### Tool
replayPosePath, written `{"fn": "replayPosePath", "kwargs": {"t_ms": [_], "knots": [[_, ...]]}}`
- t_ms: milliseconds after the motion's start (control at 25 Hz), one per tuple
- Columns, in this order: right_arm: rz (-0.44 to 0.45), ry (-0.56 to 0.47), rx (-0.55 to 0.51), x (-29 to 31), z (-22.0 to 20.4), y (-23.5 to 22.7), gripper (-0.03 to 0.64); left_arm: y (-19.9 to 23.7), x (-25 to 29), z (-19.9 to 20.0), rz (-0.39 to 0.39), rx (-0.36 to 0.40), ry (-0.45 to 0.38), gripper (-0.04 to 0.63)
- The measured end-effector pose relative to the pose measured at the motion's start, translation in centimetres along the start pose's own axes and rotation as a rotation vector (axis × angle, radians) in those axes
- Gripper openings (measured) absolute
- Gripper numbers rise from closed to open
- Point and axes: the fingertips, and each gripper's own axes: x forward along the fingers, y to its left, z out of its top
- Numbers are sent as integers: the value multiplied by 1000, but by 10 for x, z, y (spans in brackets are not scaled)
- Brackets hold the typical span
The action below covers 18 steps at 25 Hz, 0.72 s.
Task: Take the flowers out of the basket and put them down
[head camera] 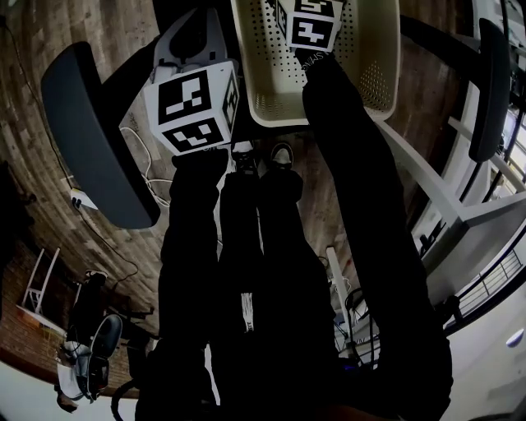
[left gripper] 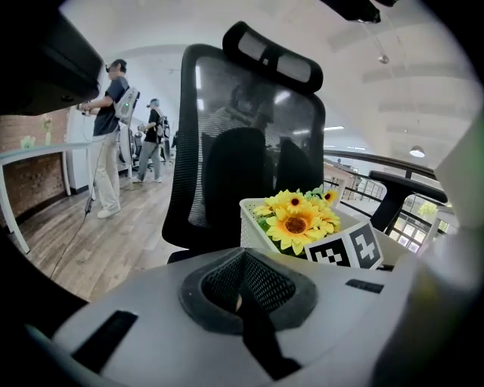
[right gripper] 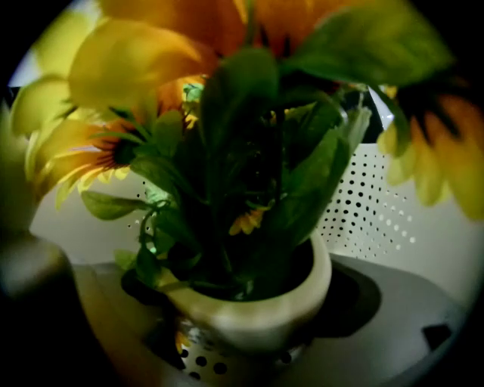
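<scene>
My right gripper [head camera: 308,25], the nearer one, reaches down into the cream basket [head camera: 374,82] and looks clamped on the small pot [right gripper: 257,302] of upright sunflowers [right gripper: 128,68], while my left gripper [left gripper: 243,296] waits outside, jaws together, empty.

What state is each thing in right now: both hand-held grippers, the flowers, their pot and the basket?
Left hand-held gripper: jaws together, nothing between them, outside the basket.
Right hand-held gripper: down in the basket, jaws either side of the flower pot; firm grip cannot be told.
Flowers: upright, in the basket, not yet taken out.
Flower pot: upright, holding the flowers.
Basket: upright, open-topped.
</scene>
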Motion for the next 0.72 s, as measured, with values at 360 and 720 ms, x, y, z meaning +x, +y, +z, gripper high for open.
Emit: {"fn": "replayPosePath", "kwargs": {"t_ms": [360,720], "knots": [[32,-90,-38,-31,38,6,557,-4,-11,17,10,7,-15,-2],[48,-177,-1,-130,113,9,557,-32,-53,79,11,20,-61,-2]]}}
